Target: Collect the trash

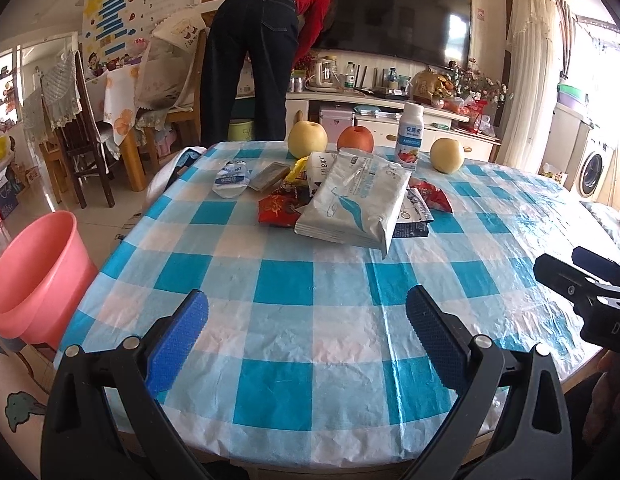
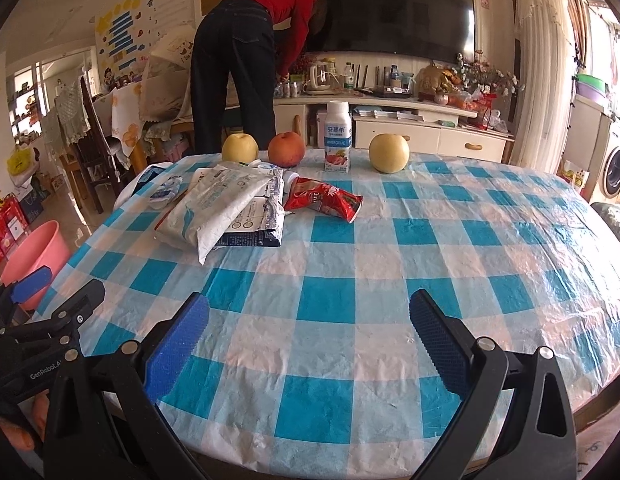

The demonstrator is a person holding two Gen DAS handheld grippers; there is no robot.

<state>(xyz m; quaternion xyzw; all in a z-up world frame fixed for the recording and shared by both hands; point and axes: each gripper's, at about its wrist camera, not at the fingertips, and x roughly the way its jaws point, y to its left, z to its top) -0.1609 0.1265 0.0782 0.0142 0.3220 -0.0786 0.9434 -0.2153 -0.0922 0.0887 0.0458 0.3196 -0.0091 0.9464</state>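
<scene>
Both the left gripper [image 1: 305, 332] and right gripper [image 2: 310, 334] are spread wide and empty, the trash [image 1: 350, 200] sits mid-frame on the desk [image 1: 285, 280], and a clumsy grab could knock the bottle [image 1: 410, 136] or fruit [image 1: 307, 139] behind it.

A lived-in home living room. Straight ahead, beyond the round table under a blue-and-white checked plastic cloth [image 1: 285, 280], a large black wall-mounted television [image 1: 394, 12] above a cluttered white media cabinet [image 1: 430, 120]. Ahead left, wooden dining chairs with lace covers [image 1: 65, 120]; far right, a white front-loading washing machine [image 1: 594, 168].
</scene>
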